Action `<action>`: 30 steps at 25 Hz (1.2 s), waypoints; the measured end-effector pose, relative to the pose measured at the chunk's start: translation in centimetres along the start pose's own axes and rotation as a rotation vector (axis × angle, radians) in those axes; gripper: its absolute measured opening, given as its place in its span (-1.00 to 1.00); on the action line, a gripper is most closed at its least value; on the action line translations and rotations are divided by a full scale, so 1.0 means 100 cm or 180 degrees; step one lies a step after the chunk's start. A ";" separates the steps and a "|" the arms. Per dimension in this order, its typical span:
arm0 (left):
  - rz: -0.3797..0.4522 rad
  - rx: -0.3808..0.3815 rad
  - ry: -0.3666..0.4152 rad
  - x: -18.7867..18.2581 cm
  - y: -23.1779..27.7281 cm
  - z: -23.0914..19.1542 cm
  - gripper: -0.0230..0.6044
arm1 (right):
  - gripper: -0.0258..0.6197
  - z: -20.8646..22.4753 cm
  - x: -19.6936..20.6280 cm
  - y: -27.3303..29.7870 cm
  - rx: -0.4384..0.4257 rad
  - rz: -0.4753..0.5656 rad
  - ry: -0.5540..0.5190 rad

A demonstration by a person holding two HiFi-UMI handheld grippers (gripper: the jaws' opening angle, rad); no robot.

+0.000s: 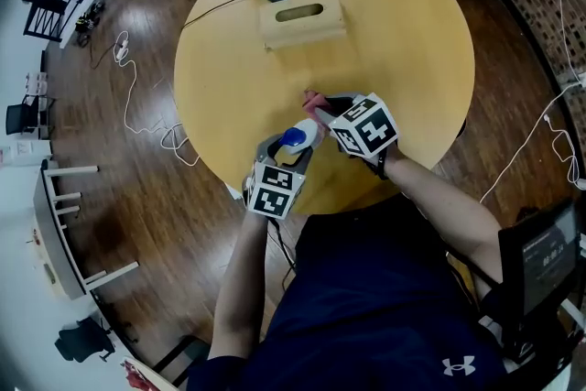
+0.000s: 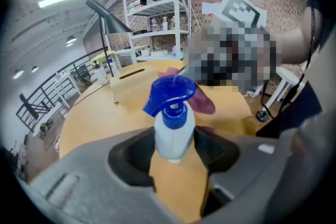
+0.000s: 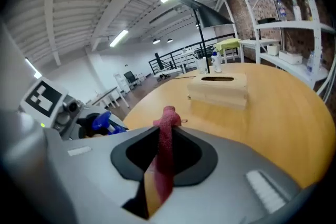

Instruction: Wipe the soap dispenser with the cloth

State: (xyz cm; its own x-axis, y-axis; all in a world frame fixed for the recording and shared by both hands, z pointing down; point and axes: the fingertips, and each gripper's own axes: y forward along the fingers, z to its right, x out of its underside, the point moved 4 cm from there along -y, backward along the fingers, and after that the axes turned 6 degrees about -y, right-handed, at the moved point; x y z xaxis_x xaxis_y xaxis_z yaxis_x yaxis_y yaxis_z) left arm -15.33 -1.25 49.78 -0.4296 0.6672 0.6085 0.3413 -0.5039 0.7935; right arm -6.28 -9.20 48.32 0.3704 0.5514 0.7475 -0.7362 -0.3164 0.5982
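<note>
Soap dispenser (image 2: 173, 131) is clamped in my left tongs (image 2: 175, 150) over the near edge of the desk (image 1: 403, 41), and my right tongs (image 3: 164, 152) are pinching the red cloth (image 3: 167, 128) just right of its blue pump, can't tell if they're touching.

White soap dispenser (image 2: 173, 139), blue pump top, dark red cloth (image 3: 165, 150) just beside

My left gripper (image 1: 292, 148) angles steeply down, jaws clamped on the soap dispenser (image 2: 174, 131); my right gripper (image 1: 324, 113), beside it, pinches the cloth (image 3: 166, 152).
</note>
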 end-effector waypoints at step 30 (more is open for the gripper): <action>0.0319 0.0075 -0.0775 -0.002 -0.029 -0.020 -0.12 | -0.70 -0.010 0.000 -0.008 -0.0503 -0.0032 0.0282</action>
State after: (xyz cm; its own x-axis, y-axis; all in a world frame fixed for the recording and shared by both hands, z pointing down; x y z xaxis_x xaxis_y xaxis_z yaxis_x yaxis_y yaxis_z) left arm -17.88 -1.03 47.40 -0.1797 0.7284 0.6611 0.3926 -0.5631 0.7272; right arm -6.26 -8.13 47.53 0.3319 0.6220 0.7092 -0.8152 -0.1892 0.5474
